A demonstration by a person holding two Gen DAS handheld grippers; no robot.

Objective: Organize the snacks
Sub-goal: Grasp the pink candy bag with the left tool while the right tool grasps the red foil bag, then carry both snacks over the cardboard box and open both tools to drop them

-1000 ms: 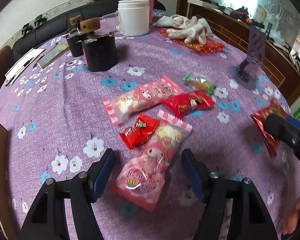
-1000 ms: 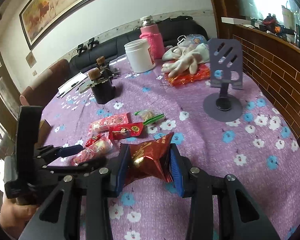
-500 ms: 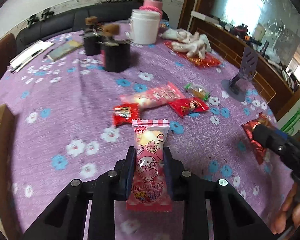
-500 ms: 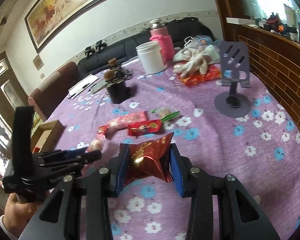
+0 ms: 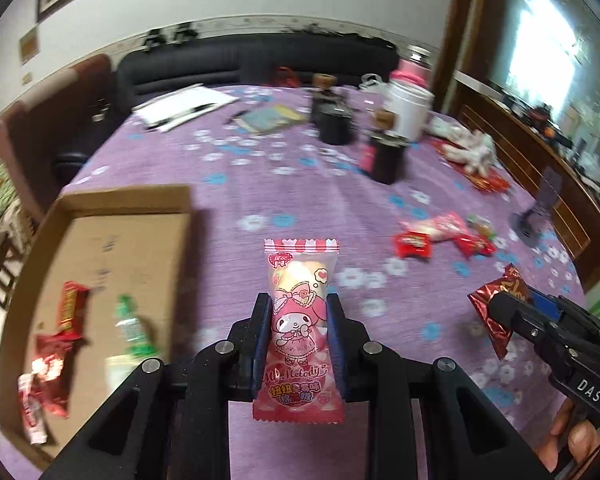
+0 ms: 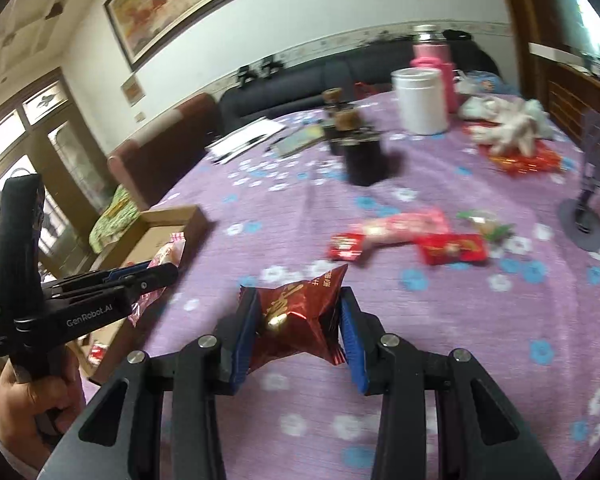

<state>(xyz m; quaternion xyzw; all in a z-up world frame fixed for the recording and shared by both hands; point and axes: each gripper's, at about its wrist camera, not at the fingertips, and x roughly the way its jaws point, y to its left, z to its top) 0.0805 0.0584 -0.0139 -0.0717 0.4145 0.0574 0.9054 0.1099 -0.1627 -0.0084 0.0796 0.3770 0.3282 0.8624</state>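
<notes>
Item held, left: pink printed marshmallow packet (image 5: 298, 320), long axis running away from the camera along the fingers, striped sealed end far. The left gripper (image 5: 299, 344) is clamped on its lower half; its jaws have just been closing, with the packet between them.

Item held, right: crinkled dark red foil snack bag (image 6: 300, 320), pinched across its width by the right gripper (image 6: 300, 332), both blue pads pressing its sides.

Destination, judged: shallow brown cardboard box (image 5: 152, 196), open-topped, at the near left edge of the purple flowered worktop (image 5: 300, 184). It lies left of the pink packet and just beside it; from the red bag it lies left and further off, past the left gripper. The left hand is the nearer.

Already in the box: red wrappers (image 5: 56, 344) and a green-and-clear packet (image 5: 130, 328), all in its near half; the far half is bare cardboard.

Still loose on the worktop, right of centre: small red packets (image 6: 452, 246), a long pink packet (image 6: 404, 224), a green-ended sweet (image 6: 484, 222).

Obstruction: none between the left gripper and the box. The box's raised right wall must be cleared. The left gripper stands across the right gripper's path.

Far clutter, well apart: black jars (image 6: 364, 156), white tub (image 6: 420, 100), pink flask (image 6: 432, 56), papers (image 5: 184, 110).
</notes>
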